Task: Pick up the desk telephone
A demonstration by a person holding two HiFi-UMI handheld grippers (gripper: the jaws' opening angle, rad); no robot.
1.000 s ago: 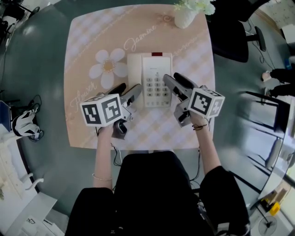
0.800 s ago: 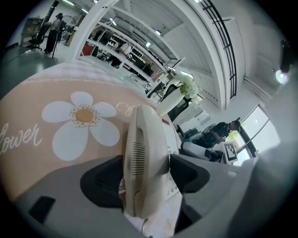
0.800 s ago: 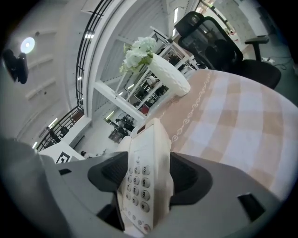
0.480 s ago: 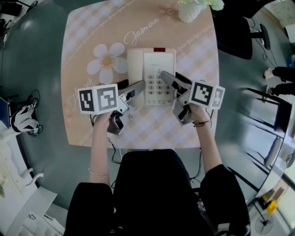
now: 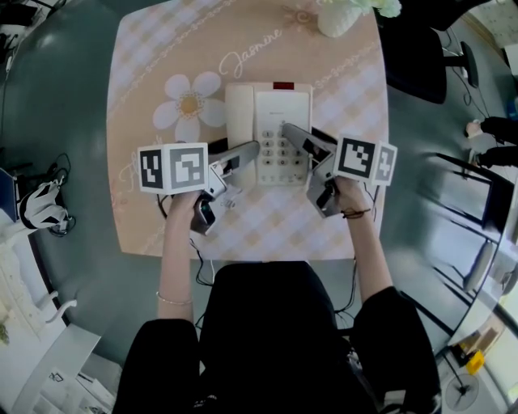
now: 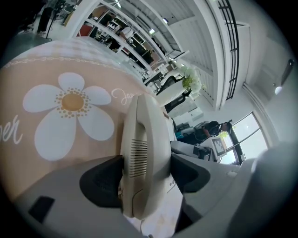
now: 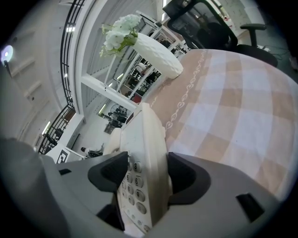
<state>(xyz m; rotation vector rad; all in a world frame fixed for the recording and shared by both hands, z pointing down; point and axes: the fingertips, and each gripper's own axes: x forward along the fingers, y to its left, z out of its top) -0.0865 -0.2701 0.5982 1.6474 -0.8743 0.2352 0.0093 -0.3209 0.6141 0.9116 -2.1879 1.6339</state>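
The desk telephone was in the middle of the table, on a peach checked cloth. A big white flower picture was just to its left. The left gripper was closed part way, with a jaw pressed on each side of the handset. The handset lay along the left side of the phone. The right gripper was closed on the phone's right edge, with one jaw by the number buttons and the other on the outer side. I could not tell if the phone touched the cloth. A white vase of flowers stood at the far edge.
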